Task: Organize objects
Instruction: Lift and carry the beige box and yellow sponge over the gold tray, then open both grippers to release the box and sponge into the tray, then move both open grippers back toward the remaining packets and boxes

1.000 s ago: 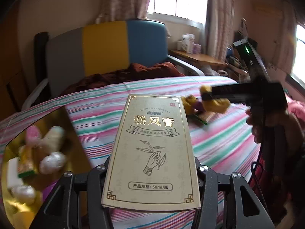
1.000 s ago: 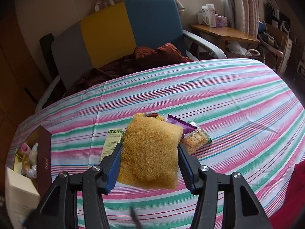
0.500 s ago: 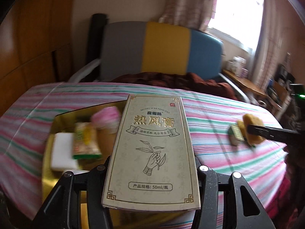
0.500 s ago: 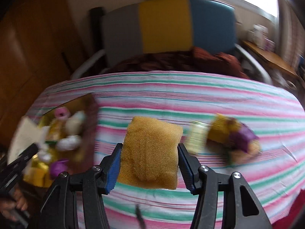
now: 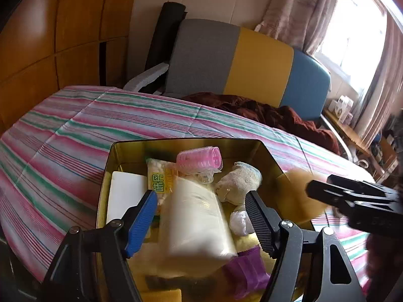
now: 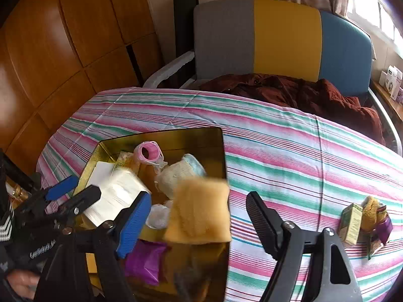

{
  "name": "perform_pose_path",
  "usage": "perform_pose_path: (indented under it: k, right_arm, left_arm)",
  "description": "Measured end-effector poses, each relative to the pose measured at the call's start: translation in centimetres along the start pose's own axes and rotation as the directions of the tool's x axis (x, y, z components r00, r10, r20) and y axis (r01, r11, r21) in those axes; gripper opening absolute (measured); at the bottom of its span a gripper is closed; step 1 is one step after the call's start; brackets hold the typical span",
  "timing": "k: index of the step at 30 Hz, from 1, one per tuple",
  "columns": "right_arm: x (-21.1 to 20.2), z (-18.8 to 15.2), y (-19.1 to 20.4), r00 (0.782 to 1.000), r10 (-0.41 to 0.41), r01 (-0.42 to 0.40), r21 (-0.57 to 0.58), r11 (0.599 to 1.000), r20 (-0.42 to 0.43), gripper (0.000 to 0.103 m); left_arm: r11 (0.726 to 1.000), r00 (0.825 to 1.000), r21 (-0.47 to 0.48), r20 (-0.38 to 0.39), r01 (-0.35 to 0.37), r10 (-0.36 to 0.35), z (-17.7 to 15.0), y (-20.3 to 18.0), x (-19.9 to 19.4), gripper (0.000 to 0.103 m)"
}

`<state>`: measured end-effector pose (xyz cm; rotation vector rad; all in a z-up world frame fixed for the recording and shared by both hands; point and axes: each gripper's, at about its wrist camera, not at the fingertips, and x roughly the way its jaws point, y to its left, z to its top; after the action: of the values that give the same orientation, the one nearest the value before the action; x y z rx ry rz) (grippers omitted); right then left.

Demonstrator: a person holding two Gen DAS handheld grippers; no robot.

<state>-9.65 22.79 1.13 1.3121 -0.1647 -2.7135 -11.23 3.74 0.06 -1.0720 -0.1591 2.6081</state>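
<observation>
Both sets of jaws stand wide open, gripping nothing. The left gripper (image 5: pixel 200 222) hangs over the gold box (image 5: pixel 191 143), which sits on the striped tabletop (image 5: pixel 63 136). Between its spread fingers lies a pale carton (image 5: pixel 199 216), blurred, resting in the box on the other items; it touches neither finger as far as the left view shows. Around it in the box are a pink roller (image 5: pixel 199 159), a white cloth bundle (image 5: pixel 238 182), a snack packet (image 5: pixel 160 178), a flat white block (image 5: pixel 126 196), a small clear-wrapped lump (image 5: pixel 239 222) and a purple packet (image 5: pixel 248 274).

The right gripper (image 6: pixel 199 222) is over the box's right wall. The yellow sponge (image 6: pixel 200 211) sits between its fingers, clear of both, smeared by motion, at the box's right edge; whether it rests on anything or is in the air cannot be told. In the left view only a blurred tan patch of it shows behind the right gripper's black body.

Far right on the tabletop, a small heap (image 6: pixel 364 220) remains: a green carton, something yellow, a purple wrapper, too small to make out further. The near end of the box is cut off by both frames.
</observation>
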Motion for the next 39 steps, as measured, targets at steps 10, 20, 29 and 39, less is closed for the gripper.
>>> perform_pose_path:
  k: [10,20,29,39]
  right_arm:
    - [-0.4,-3.9,0.4,0.999,-0.032,0.032,0.013,0.999,-0.014,0.079]
    - [-2.8,-5.9,1.1,0.988,-0.141,0.142,-0.014,0.99,0.059,0.079]
    - [-4.0,-6.4,1.5,0.977,-0.185,0.19,-0.045,0.981,0.105,0.08]
    - [-4.4,-6.7,0.2,0.97,-0.215,0.218,-0.016,0.976,0.113,0.08]
  left_arm:
    - [0.998,0.998,0.0,0.013,-0.056,0.056,-3.2,-0.4,-1.7,0.078]
    - [0.989,0.987,0.088,0.112,-0.122,0.112,-3.8,-2.7,-4.4,0.083]
    - [0.985,0.988,0.117,0.109,-0.124,0.111,-4.6,-3.7,-4.9,0.086]
    - [0.982,0.989,0.143,0.099,-0.122,0.109,-5.4,-4.8,-4.8,0.087]
